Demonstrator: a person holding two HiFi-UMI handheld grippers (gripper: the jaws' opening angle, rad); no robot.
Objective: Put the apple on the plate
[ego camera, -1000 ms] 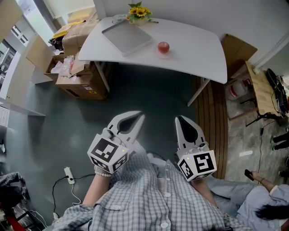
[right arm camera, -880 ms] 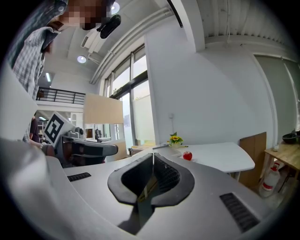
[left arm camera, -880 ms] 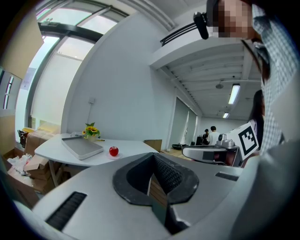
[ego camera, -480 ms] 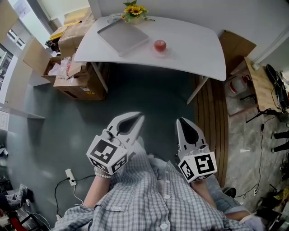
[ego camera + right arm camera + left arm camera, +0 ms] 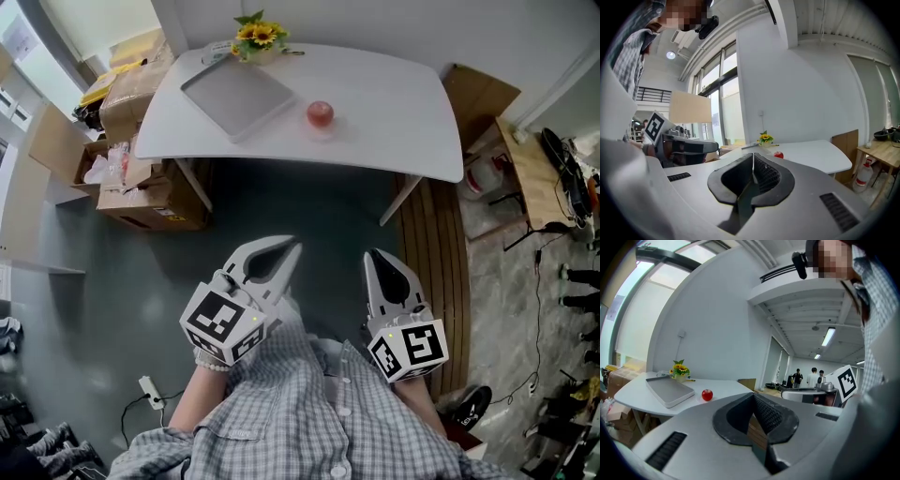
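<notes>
A red apple (image 5: 320,113) rests on the white table (image 5: 394,112), well ahead of me. To its left lies a flat grey rectangular plate (image 5: 237,96). Both show small in the left gripper view, apple (image 5: 707,394) and plate (image 5: 670,391); the right gripper view shows the apple (image 5: 778,154) far off. My left gripper (image 5: 291,247) and right gripper (image 5: 374,254) hang in front of my chest over the floor, a good way short of the table. Each has its jaws closed together with nothing between them.
A pot of sunflowers (image 5: 258,36) stands at the table's back edge. Cardboard boxes (image 5: 141,192) crowd the floor left of the table. Wooden planking (image 5: 441,272) runs along the right, a power strip (image 5: 150,391) lies at lower left. People (image 5: 806,376) stand far away.
The table and apple have slid left and down in the head view as I move closer. The seated person at lower right has left the view. Both grippers keep their pose.
</notes>
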